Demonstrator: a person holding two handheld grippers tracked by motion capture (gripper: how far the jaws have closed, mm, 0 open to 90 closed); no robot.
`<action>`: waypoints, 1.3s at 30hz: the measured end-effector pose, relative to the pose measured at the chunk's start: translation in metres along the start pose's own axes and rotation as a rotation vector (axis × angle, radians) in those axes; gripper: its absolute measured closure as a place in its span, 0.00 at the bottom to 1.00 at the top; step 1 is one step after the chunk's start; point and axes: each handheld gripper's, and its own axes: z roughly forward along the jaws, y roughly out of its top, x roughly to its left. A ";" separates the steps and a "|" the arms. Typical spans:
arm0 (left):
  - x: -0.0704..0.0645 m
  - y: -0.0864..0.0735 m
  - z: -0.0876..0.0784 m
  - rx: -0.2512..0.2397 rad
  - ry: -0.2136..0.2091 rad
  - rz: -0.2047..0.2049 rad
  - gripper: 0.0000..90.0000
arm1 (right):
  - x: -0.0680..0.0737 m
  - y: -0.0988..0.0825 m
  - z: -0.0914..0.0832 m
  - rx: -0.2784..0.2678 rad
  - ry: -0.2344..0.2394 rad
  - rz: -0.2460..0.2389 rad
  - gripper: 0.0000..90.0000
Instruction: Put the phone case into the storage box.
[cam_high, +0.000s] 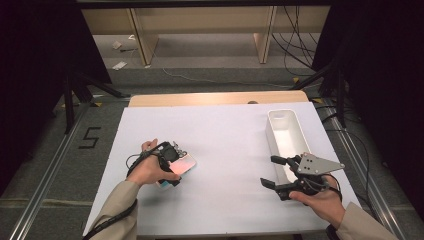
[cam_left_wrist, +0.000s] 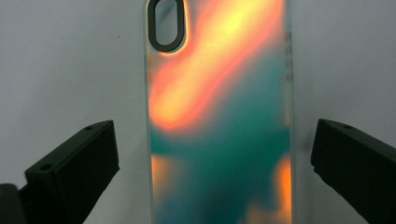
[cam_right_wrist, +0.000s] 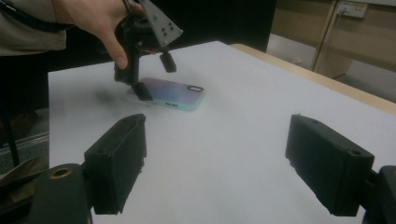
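Overhead: left gripper (cam_high: 172, 167) over a phone case (cam_high: 186, 163) lying flat, mid-left on the table (cam_high: 230, 135). Left gripper view: jaws apart, clear of the case (cam_left_wrist: 219, 126); lift straight. Right gripper view: right gripper (cam_right_wrist: 215, 158) open, empty.

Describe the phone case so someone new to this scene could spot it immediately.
On the white table, look left, under the left gripper. The phone case lies flat between its open jaws, its orange-and-teal swirl and oval camera cutout unlike the plain white bin at right.
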 end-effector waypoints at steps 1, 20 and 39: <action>0.000 0.000 0.002 0.005 0.001 0.001 0.01 | 0.000 0.000 0.000 0.000 0.001 0.000 0.24; 0.007 0.002 0.009 0.031 -0.017 -0.004 0.01 | 0.000 0.000 0.001 0.004 0.001 -0.003 0.24; 0.013 0.006 0.011 0.055 -0.092 0.008 0.07 | 0.000 -0.001 0.002 0.006 0.005 -0.001 0.24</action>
